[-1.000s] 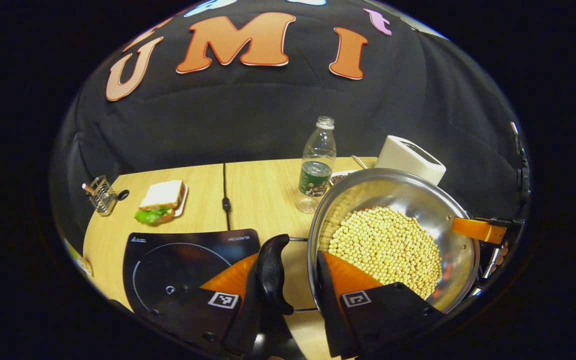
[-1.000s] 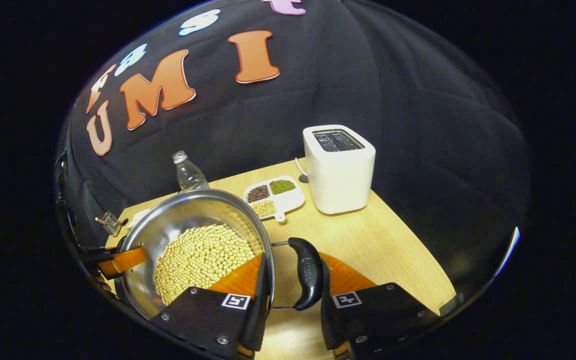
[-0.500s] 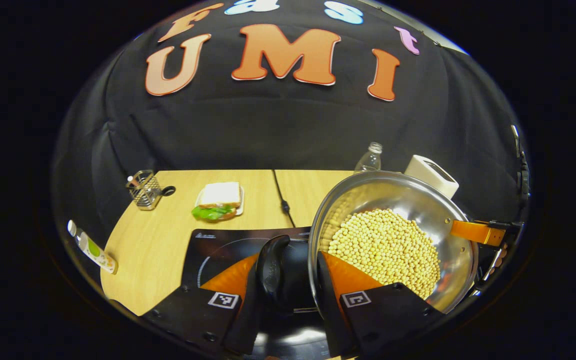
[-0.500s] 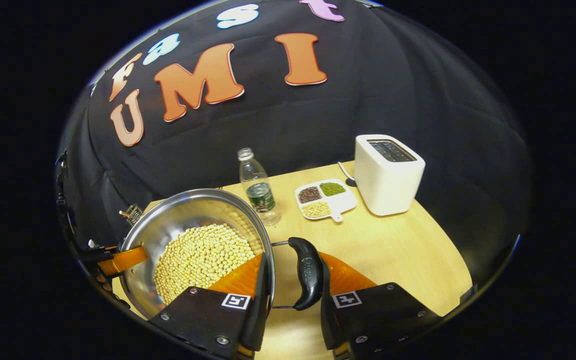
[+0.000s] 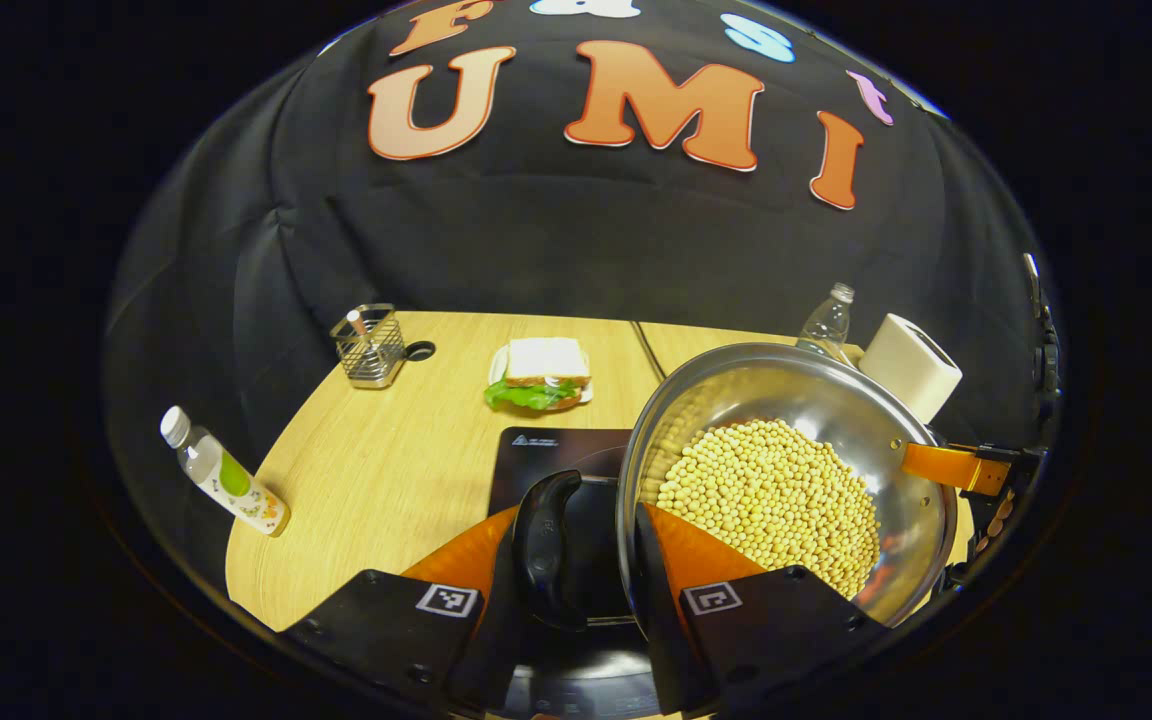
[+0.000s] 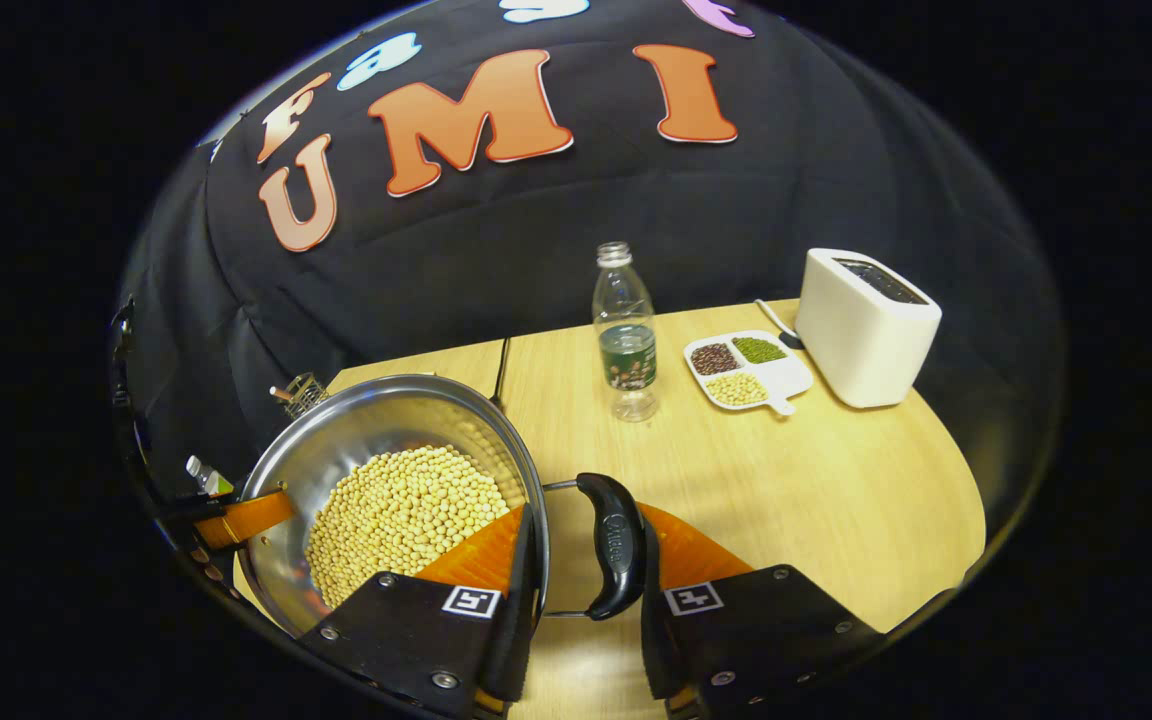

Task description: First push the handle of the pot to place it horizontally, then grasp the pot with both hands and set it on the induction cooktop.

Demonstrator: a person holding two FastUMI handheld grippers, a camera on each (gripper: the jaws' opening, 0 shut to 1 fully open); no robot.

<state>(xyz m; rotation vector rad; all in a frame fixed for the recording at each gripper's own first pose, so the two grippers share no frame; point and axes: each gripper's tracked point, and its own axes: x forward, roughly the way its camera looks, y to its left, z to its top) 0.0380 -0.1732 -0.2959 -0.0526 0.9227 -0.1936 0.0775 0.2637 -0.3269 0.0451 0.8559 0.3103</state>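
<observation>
You've swung the pot (image 5: pixel 786 480) over to the left since a second ago: in the left gripper view the induction cooktop (image 5: pixel 561 455) now sits right under the near handle, where before it was off to the side on the table (image 5: pixel 386 470). The sandwich (image 5: pixel 539 372) and wire basket (image 5: pixel 369 345) have slid toward the middle of that view too.

Your left gripper (image 5: pixel 576 560) is clamped on the pot's black side handle (image 5: pixel 544 545) and the rim next to it, one finger on each. Your right gripper (image 6: pixel 581 560) is doing the same on the opposite handle (image 6: pixel 613 545).

The pot is full of soybeans (image 6: pixel 401 515), with its two handles lined up on a straight line between your grippers, rim roughly level. I can't tell whether the base is touching the cooktop.

In the right gripper view, the water bottle (image 6: pixel 626 335), bean tray (image 6: pixel 746 365) and toaster (image 6: pixel 866 325) stand well apart from the pot.
</observation>
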